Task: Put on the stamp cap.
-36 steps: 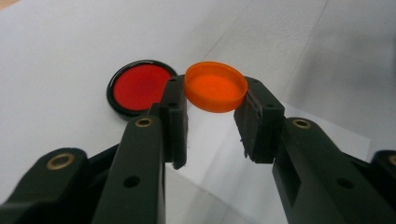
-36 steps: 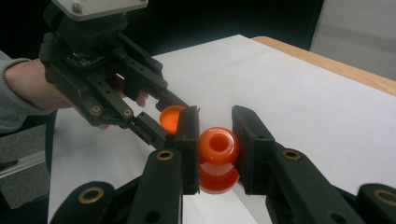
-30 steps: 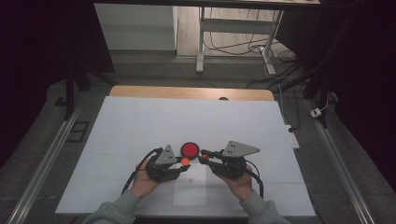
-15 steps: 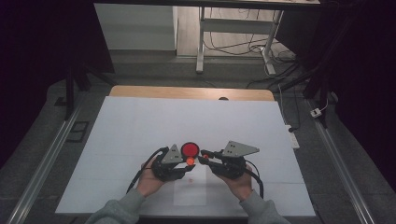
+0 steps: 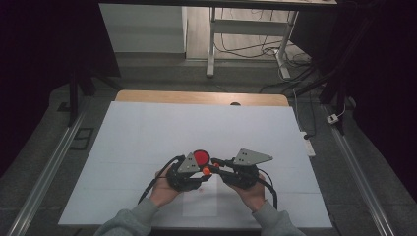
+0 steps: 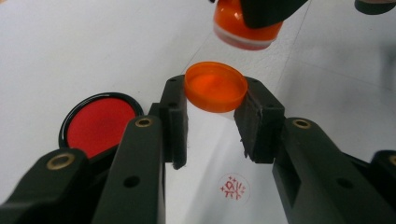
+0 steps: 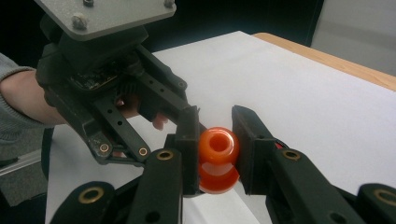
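My left gripper (image 6: 212,100) is shut on a shallow orange cap (image 6: 215,87), held by its rim just above the white paper. Just beyond the cap hangs the orange stamp (image 6: 245,25), a small gap apart from it. My right gripper (image 7: 217,135) is shut on the stamp (image 7: 218,158), with the left gripper's (image 7: 116,93) jaw tips close behind it. From above, both grippers (image 5: 189,172) (image 5: 236,171) meet tip to tip at the orange stamp (image 5: 206,170) near the table's front middle.
A round black case with a red ink pad (image 6: 98,122) (image 5: 200,157) lies on the paper just left of my left jaws. A small red stamped mark (image 6: 232,187) sits on the white sheet (image 5: 147,137) under them. Wooden table edge (image 5: 196,97) runs along the back.
My left gripper has shifted slightly to the right, closer to the right gripper. The right gripper and the ink pad have stayed put.
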Action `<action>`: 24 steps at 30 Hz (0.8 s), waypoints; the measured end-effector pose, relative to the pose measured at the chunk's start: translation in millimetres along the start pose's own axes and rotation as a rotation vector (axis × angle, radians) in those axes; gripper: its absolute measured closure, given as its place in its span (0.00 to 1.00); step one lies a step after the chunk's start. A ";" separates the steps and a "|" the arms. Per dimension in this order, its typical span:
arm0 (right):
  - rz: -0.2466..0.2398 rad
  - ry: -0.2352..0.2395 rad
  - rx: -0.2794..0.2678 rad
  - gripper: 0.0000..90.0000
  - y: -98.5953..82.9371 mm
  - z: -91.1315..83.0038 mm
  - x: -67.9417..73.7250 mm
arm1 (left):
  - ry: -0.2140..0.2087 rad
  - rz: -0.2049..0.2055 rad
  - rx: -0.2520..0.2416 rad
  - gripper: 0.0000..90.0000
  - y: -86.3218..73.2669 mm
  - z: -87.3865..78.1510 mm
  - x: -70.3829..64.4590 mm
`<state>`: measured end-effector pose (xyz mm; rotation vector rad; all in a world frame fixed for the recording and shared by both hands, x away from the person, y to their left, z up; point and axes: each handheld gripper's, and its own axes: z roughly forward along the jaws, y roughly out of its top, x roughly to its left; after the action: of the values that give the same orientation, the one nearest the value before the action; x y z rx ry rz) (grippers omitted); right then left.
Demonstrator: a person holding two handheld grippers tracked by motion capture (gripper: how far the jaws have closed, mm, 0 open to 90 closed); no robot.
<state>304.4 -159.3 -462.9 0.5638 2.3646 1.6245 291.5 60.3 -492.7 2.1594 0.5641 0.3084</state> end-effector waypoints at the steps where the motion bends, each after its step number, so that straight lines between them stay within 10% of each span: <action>1: 0.000 0.000 0.000 0.80 0.0 0.1 0.0 | 0.000 0.001 0.000 0.72 0.6 0.5 -0.4; 24: -0.001 0.003 0.002 0.80 -1.0 1.6 0.5 | -0.016 0.013 -0.008 0.72 9.1 7.3 -5.5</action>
<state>304.4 -158.0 -464.4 0.5609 2.3685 1.6242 292.3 47.7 -489.9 2.1564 0.5397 0.3000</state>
